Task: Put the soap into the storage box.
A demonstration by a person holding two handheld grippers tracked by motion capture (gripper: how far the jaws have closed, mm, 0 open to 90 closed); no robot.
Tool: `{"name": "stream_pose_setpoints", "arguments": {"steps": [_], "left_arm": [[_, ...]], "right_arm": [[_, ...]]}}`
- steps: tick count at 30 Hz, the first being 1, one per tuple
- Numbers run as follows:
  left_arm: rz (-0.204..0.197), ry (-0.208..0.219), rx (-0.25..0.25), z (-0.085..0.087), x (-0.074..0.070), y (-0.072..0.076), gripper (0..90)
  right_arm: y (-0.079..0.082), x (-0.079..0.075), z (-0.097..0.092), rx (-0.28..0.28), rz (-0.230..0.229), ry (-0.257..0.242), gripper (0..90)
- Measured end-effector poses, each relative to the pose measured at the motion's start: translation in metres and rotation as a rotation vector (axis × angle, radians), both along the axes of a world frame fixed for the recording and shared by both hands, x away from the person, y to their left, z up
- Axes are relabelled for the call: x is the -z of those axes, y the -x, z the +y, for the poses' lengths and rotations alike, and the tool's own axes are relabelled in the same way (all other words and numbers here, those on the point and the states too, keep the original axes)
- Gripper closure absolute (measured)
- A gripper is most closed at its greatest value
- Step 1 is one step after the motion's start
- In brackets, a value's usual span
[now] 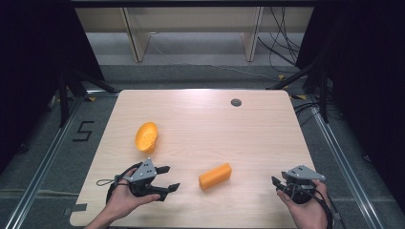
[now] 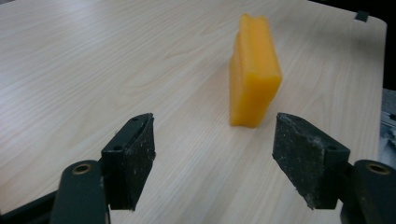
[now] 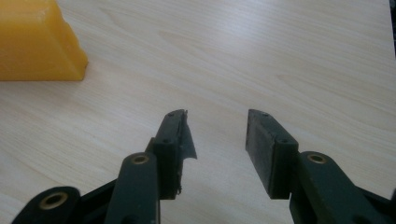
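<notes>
An orange block (image 1: 215,175) lies near the front middle of the wooden table (image 1: 205,124). My left gripper (image 1: 168,178) is to its left, held in a hand, jaws wide open and pointing at the block. In the left gripper view the orange block (image 2: 254,70) stands just beyond the open jaws of my left gripper (image 2: 215,158). My right gripper (image 1: 278,183) rests at the front right, open with nothing between its jaws. In the right gripper view my right gripper (image 3: 217,128) is over bare wood, and the orange block (image 3: 37,42) is at the upper left. An orange bowl-like shell (image 1: 146,136) lies on its side, left of centre.
A small grey round cap (image 1: 236,102) sits in the table near its far edge. Cables (image 1: 282,43) trail on the floor beyond the table. Black stands (image 1: 67,86) flank both sides. A "5" mark (image 1: 84,130) is on the floor at left.
</notes>
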State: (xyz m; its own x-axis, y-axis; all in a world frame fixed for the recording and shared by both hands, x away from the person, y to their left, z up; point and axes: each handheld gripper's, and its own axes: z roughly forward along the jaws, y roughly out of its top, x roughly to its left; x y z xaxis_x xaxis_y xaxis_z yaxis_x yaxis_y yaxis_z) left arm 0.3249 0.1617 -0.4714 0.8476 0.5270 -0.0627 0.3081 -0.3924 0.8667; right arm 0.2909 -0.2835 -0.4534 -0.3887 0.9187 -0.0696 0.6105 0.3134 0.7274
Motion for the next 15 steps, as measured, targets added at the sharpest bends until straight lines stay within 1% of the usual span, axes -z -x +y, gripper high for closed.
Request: {"name": "stream_pose_setpoints", "arguments": {"steps": [1, 2, 3, 4, 5, 6, 7, 8, 9, 10, 11, 12, 13, 14, 15], "left_arm": [[0.008, 0.01, 0.017, -0.005, 0.0, -0.001, 28.5], [0.008, 0.01, 0.017, -0.005, 0.0, -0.001, 27.6], [0.03, 0.015, 0.027, -0.012, 0.0, -0.003, 27.0], [0.03, 0.015, 0.027, -0.012, 0.0, -0.003, 26.7], [0.036, 0.021, 0.041, -0.022, -0.001, -0.004, 26.1], [0.032, 0.012, 0.057, -0.028, -0.001, -0.005, 25.7], [0.026, -0.002, 0.075, -0.032, -0.002, -0.006, 24.8], [0.026, -0.002, 0.075, -0.032, -0.002, -0.006, 24.5], [0.021, -0.012, 0.097, -0.04, -0.002, -0.007, 24.3], [0.024, -0.004, 0.101, -0.044, -0.001, -0.007, 24.2], [0.022, -0.013, 0.108, -0.049, -0.001, -0.008, 24.2], [0.022, -0.013, 0.108, -0.049, -0.001, -0.008, 24.2], [0.024, -0.025, 0.105, -0.052, 0.0, -0.008, 24.2], [0.031, -0.017, 0.106, -0.06, 0.003, -0.01, 24.5], [0.043, -0.024, 0.108, -0.062, 0.004, -0.01, 24.6]], "right_arm": [[-0.001, 0.0, -0.001, -0.006, -0.001, 0.006, 58.2], [-0.001, 0.0, -0.001, -0.006, -0.001, 0.006, 58.2], [0.0, -0.001, 0.001, 0.016, 0.016, -0.011, 58.2], [0.0, -0.001, 0.001, 0.016, 0.016, -0.011, 58.2], [-0.001, -0.001, 0.0, 0.019, 0.01, -0.004, 58.1], [-0.001, 0.0, -0.002, -0.002, -0.005, 0.02, 58.2], [-0.001, 0.0, -0.001, -0.002, 0.006, 0.009, 58.1], [0.0, -0.001, 0.0, 0.01, 0.017, -0.007, 58.1], [-0.001, -0.001, 0.0, 0.01, 0.01, -0.002, 58.1], [-0.001, 0.0, -0.001, 0.011, 0.01, -0.004, 58.1], [-0.001, 0.0, -0.001, 0.01, 0.008, -0.007, 58.0], [-0.001, 0.0, -0.001, 0.01, 0.008, -0.007, 58.0], [-0.001, 0.0, -0.001, 0.01, 0.011, -0.007, 58.0], [-0.001, 0.0, -0.001, 0.01, 0.011, -0.007, 58.0], [-0.001, 0.0, -0.001, 0.01, 0.01, -0.007, 57.9]]}}
